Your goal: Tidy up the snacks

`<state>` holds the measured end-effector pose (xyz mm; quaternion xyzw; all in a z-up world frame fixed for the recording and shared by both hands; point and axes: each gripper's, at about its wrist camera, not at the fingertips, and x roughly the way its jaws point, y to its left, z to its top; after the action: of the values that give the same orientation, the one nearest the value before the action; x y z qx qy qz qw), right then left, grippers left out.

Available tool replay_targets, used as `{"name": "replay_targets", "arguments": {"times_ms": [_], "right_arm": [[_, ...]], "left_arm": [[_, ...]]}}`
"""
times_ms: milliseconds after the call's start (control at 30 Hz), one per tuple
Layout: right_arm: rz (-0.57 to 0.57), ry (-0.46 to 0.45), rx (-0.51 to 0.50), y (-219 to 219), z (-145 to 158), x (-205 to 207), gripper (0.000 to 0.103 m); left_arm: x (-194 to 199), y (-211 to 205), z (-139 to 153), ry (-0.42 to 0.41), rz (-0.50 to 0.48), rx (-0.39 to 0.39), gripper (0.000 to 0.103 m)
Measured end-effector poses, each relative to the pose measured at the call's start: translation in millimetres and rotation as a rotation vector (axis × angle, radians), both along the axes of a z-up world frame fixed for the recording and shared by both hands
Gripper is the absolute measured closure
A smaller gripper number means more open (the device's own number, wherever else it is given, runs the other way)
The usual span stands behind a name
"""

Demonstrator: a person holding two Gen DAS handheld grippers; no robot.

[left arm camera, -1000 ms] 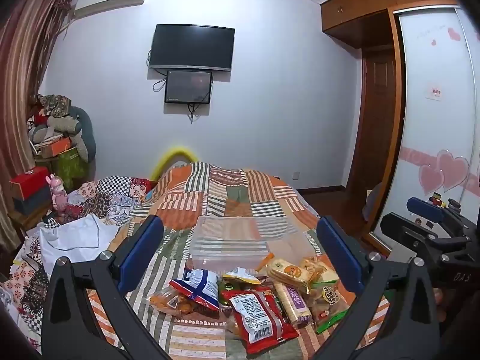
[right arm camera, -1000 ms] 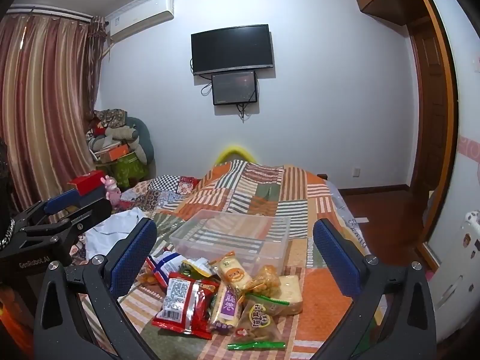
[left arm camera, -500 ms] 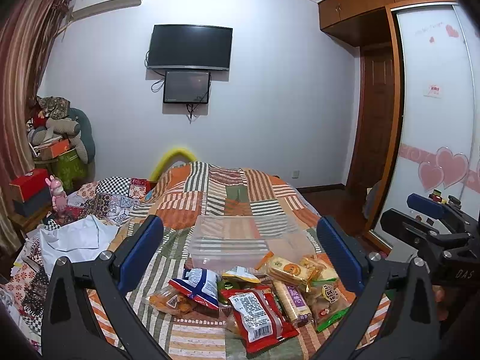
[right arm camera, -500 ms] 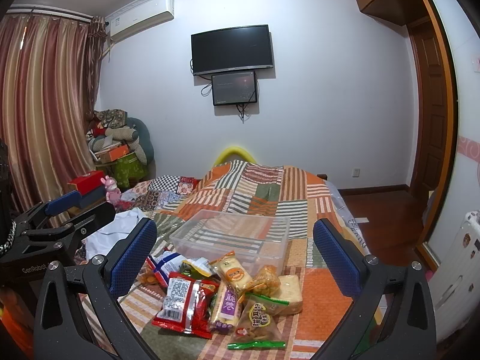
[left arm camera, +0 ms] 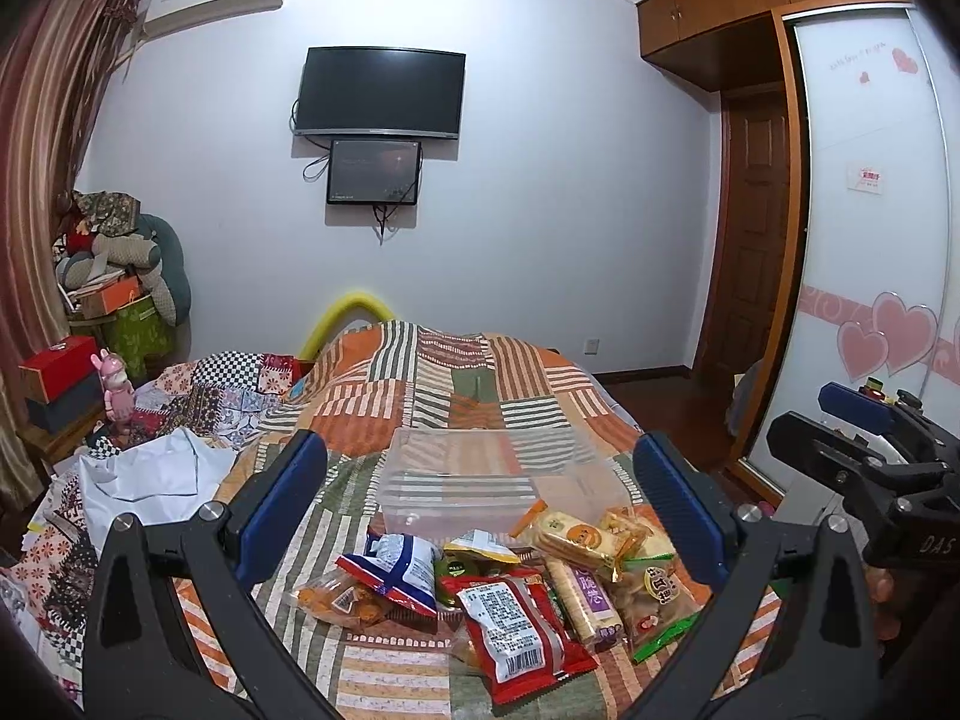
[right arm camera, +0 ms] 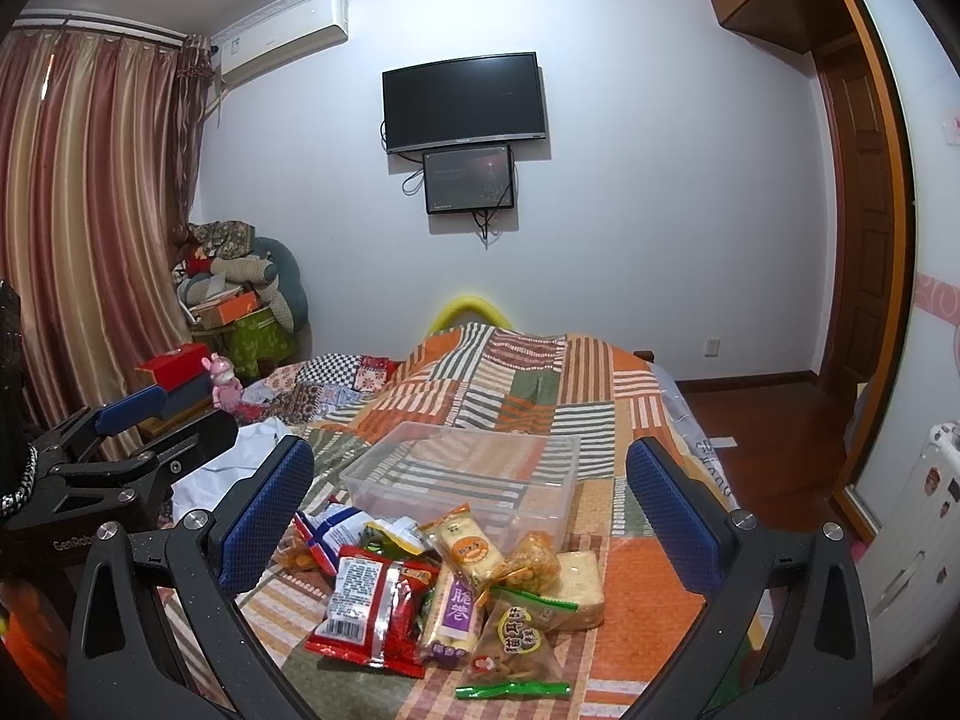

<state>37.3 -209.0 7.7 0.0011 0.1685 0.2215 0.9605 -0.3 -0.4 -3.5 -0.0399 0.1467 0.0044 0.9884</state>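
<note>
A pile of snack packets lies on the patchwork bedspread (left arm camera: 420, 396) in front of an empty clear plastic bin (left arm camera: 474, 474) (right arm camera: 474, 474). I can pick out a red packet (left arm camera: 516, 624) (right arm camera: 372, 606), a blue and white bag (left arm camera: 396, 570), a purple-labelled cracker stick (left arm camera: 585, 597) (right arm camera: 453, 612) and an orange-labelled cracker pack (left arm camera: 567, 537) (right arm camera: 468, 549). My left gripper (left arm camera: 480, 510) hangs open above the pile, holding nothing. My right gripper (right arm camera: 471, 507) is open too, just right of it. Each shows at the other view's edge.
A white garment (left arm camera: 150, 480) and floral bedding (left arm camera: 228, 390) lie left of the pile. Boxes and a pink toy (left arm camera: 114, 384) stand by the curtain. On the right are a wardrobe with sliding doors (left arm camera: 870, 240) and wooden floor (right arm camera: 780, 438). A TV (left arm camera: 381, 93) hangs on the far wall.
Both wrist views have tilted up slightly, the left more than the right. The snacks and the bin have not moved, and both grippers stay open.
</note>
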Motion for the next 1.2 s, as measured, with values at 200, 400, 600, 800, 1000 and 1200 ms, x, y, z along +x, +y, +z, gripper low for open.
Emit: {"name": "replay_targets", "arguments": {"times_ms": [200, 400, 600, 800, 1000, 1200], "right_arm": [[-0.002, -0.001, 0.007, -2.3, 1.4, 0.2, 0.000], [-0.002, -0.001, 0.007, -3.3, -0.2, 0.4, 0.000], [-0.002, -0.002, 0.007, -2.7, 0.4, 0.0, 0.000], [0.000, -0.003, 0.007, -2.2, 0.2, -0.6, 0.000], [-0.003, -0.003, 0.014, -1.7, 0.0, -0.4, 0.000], [-0.002, -0.003, 0.016, -1.7, -0.1, -0.3, 0.000]], "left_arm": [[-0.6, 0.6, 1.6, -0.002, -0.002, 0.003, 0.000], [-0.8, -0.3, 1.8, -0.003, -0.002, 0.008, 0.000], [-1.2, 0.2, 2.1, -0.005, 0.002, 0.005, 0.000], [-2.3, 0.9, 1.9, -0.008, 0.004, 0.007, 0.000], [-4.9, 0.3, 3.7, -0.013, 0.006, 0.012, 0.000], [-4.1, 0.3, 4.4, -0.011, 0.006, 0.010, 0.000]]}}
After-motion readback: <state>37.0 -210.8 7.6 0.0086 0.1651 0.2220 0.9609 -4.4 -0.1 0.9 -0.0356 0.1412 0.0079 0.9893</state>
